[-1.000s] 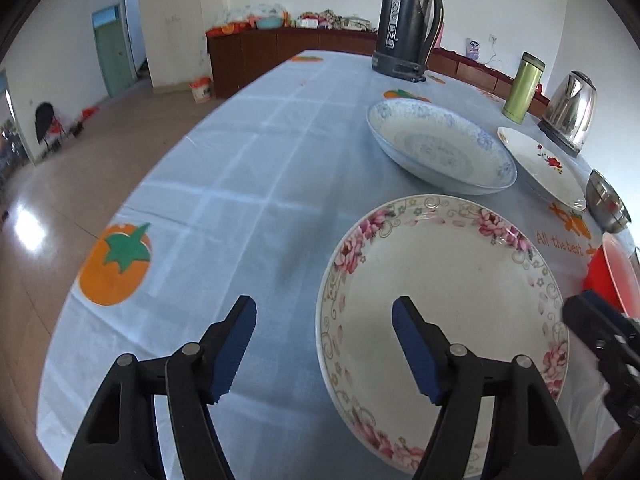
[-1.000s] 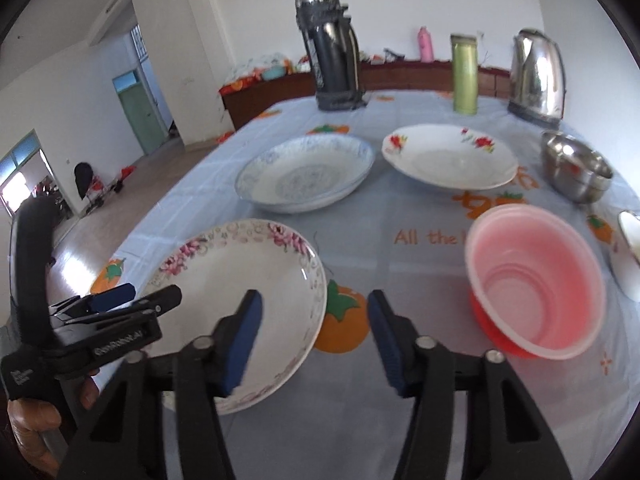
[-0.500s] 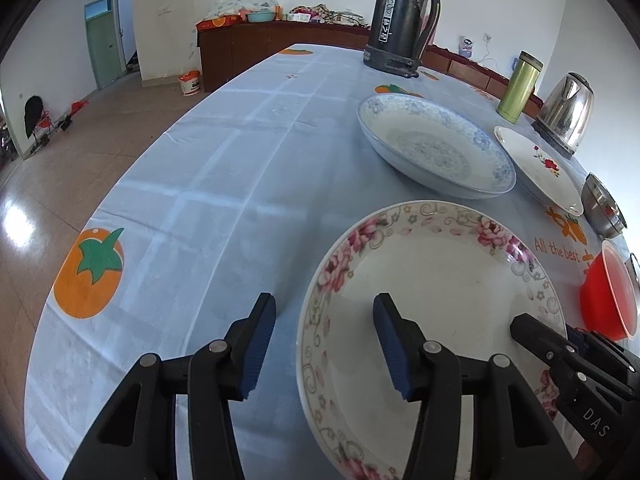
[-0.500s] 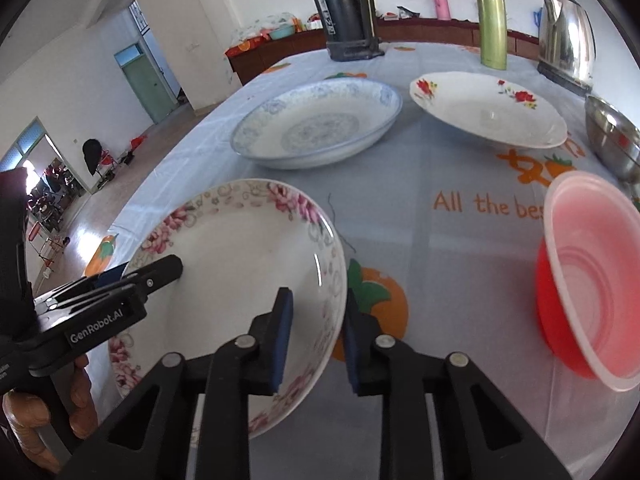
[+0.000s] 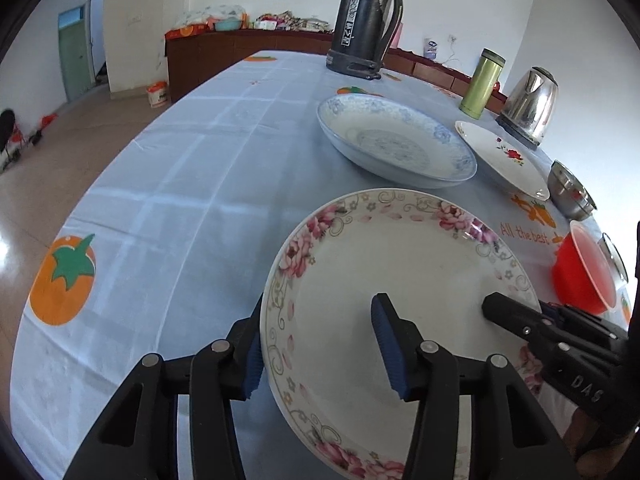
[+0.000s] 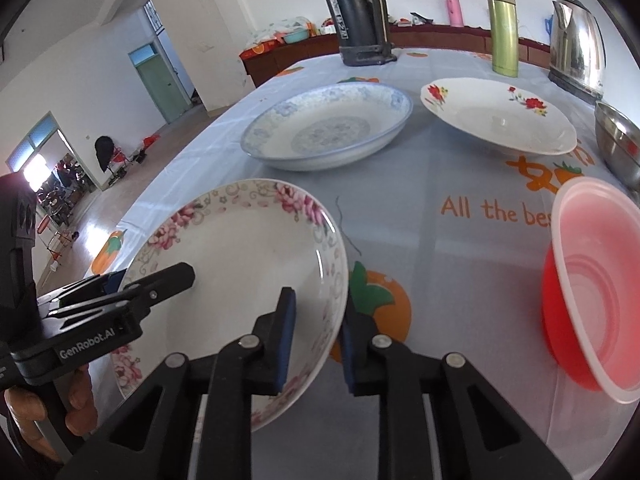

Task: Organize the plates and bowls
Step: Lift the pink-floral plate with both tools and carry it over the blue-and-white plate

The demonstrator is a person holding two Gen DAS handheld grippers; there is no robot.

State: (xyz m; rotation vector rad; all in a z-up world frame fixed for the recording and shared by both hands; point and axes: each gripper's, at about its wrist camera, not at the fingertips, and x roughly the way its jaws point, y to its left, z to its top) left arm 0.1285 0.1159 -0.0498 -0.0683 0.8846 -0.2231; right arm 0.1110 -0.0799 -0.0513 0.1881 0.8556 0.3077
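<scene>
A deep white plate with a pink flower border (image 5: 400, 264) (image 6: 240, 248) lies at the near end of the table. My left gripper (image 5: 316, 316) (image 6: 152, 276) straddles its left rim, one blue pad against the outside and the other on the inner surface. My right gripper (image 6: 318, 304) (image 5: 520, 308) is shut on the opposite rim, which sits between its pads. Beyond it lie a blue-patterned plate (image 5: 396, 144) (image 6: 328, 128) and a white plate with red flowers (image 5: 500, 156) (image 6: 500, 116). A red plastic bowl (image 6: 592, 280) (image 5: 584, 276) and a steel bowl (image 6: 618, 140) (image 5: 570, 196) stand on the right.
A tall black thermos (image 5: 364, 24), a green flask (image 5: 482, 84) and a steel kettle (image 5: 528, 108) stand at the table's far end. The table's left edge (image 5: 120, 184) drops to a tiled floor. A hand (image 6: 80, 400) holds the left gripper's handle.
Both grippers' jaws have narrowed. The left gripper now has the floral plate's left rim between its pads, and the right has come down and shut on the right rim.
</scene>
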